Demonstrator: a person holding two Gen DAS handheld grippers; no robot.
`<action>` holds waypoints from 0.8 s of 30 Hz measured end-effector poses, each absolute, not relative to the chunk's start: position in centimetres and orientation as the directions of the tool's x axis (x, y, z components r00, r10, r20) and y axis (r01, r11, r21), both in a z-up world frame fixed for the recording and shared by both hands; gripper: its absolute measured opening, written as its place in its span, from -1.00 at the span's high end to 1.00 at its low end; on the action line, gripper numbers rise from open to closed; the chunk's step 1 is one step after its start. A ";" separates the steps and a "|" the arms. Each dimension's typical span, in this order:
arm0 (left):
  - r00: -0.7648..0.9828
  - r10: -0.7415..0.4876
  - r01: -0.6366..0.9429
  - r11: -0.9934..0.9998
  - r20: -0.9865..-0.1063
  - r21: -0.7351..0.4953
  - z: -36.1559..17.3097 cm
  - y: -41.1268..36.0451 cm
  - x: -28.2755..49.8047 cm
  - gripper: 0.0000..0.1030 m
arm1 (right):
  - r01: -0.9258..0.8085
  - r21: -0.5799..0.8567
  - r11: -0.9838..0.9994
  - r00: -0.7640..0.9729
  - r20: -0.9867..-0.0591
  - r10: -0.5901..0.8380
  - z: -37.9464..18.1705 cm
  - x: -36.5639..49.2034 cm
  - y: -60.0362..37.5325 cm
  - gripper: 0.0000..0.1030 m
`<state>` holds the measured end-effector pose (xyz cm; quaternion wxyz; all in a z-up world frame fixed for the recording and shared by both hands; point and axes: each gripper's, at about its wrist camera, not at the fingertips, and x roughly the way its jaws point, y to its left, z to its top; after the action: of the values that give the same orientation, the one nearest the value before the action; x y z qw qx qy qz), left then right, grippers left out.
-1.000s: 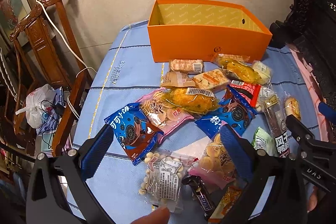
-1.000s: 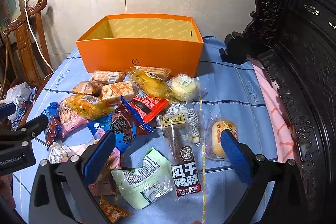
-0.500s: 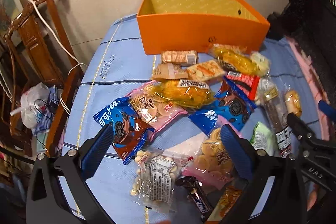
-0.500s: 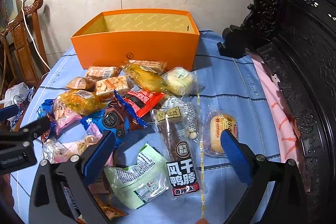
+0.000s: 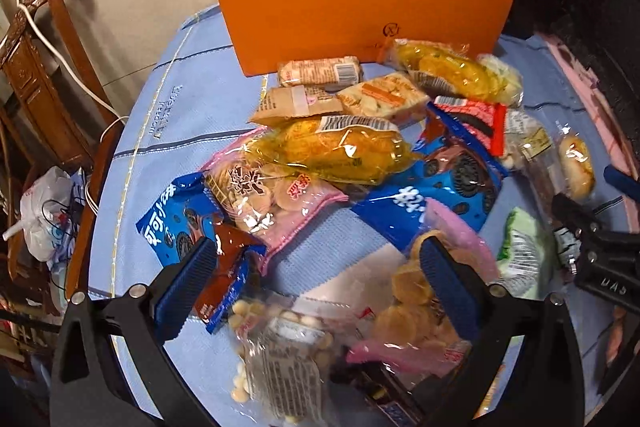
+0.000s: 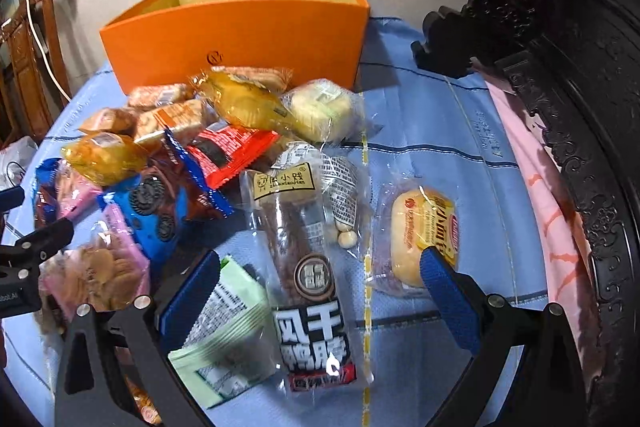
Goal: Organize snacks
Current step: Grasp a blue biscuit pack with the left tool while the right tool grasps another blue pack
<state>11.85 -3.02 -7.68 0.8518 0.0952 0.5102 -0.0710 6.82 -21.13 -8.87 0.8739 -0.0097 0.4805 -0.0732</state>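
A heap of wrapped snacks lies on a tabletop [image 5: 176, 115] covered in pale blue cloth, just in front of one open orange box [image 5: 360, 7] whose inside cannot be seen from this low angle. Countable in the heap: two blue cookie packs, one [image 5: 180, 223] at the left and one [image 5: 444, 195] near the middle; two yellow clear-wrapped pastries, one [image 5: 332, 151] central and one [image 5: 444, 71] touching the box front; two pink biscuit bags, one [image 5: 272, 199] under the central pastry and one [image 5: 432, 291] nearer the camera; one red packet [image 6: 228, 151]; one long clear duck-neck pack [image 6: 308, 267] with bold white characters; one pale green sachet [image 6: 224, 331]; one round bun [image 6: 420, 231] lying apart at the right (its wrapper touches nothing else). Three small beige bars near the box overlap, so their edges are hard to separate.

A clear bag of pale round candies [image 5: 280, 347] is blurred and cut off at the bottom edge.

The left gripper [image 5: 316, 291] has its jaws spread wide and holds nothing; the candy bag and nearer pink bag lie between and below them. The right gripper [image 6: 316, 291] is likewise wide open and empty, its jaws straddling the duck-neck pack, with the green sachet against the left finger and the bun beside the right one. A carved wooden chair [image 5: 36, 67] stands to the left.
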 end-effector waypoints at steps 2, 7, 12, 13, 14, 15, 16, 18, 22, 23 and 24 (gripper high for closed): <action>0.479 0.006 0.208 0.971 -0.878 0.120 -7.9 -3.0 12.2 -0.92 | 0.111 -0.088 0.990 0.524 -0.841 -0.133 -9.0 7.4 -20.9 -0.93; 0.478 0.012 0.230 0.963 -0.878 0.138 -8.2 -3.1 13.0 -0.92 | 0.081 -0.105 0.991 0.513 -0.848 -0.132 -9.5 8.3 -20.3 -0.93; 0.430 -0.026 0.235 0.968 -0.902 0.084 -8.9 -2.5 13.9 -0.92 | 0.068 -0.102 0.992 0.497 -0.859 -0.122 -10.1 9.0 -20.2 -0.93; 0.432 -0.026 0.235 0.968 -0.901 0.085 -9.0 -2.3 13.9 -0.92 | 0.065 -0.105 0.992 0.493 -0.861 -0.123 -10.3 9.1 -20.1 -0.93; 0.439 -0.018 0.230 0.969 -0.898 0.092 -9.0 -2.0 14.0 -0.92 | 0.063 -0.111 0.992 0.490 -0.862 -0.128 -10.4 9.2 -20.0 -0.93; 0.442 -0.013 0.222 0.971 -0.897 0.095 -9.1 -1.8 14.0 -0.92 | 0.061 -0.112 0.992 0.489 -0.863 -0.128 -10.5 9.3 -20.0 -0.93; 0.441 -0.011 0.211 0.973 -0.898 0.092 -9.2 -1.5 14.1 -0.92 | 0.058 -0.109 0.992 0.487 -0.865 -0.124 -10.6 9.3 -20.0 -0.93; 0.435 -0.007 0.186 0.979 -0.900 0.082 -9.3 -0.7 14.5 -0.92 | 0.058 -0.103 0.993 0.481 -0.869 -0.119 -10.8 9.4 -20.1 -0.93; 0.423 -0.003 0.143 0.988 -0.906 0.063 -9.6 0.7 15.4 -0.92 | 0.045 -0.098 0.994 0.477 -0.872 -0.108 -11.2 9.3 -19.9 -0.93; 0.413 -0.004 0.129 0.990 -0.910 0.054 -9.8 1.1 15.7 -0.92 | 0.044 -0.104 0.994 0.473 -0.874 -0.112 -11.3 9.3 -19.8 -0.93; 0.399 -0.003 0.108 0.993 -0.917 0.044 -10.1 1.6 16.0 -0.92 | 0.045 -0.107 0.993 0.471 -0.874 -0.115 -11.4 9.3 -19.7 -0.93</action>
<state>16.01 1.64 -10.12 0.8351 0.0478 0.5470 -0.0331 9.34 -19.75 -11.42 0.8570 -0.0343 0.5121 -0.0469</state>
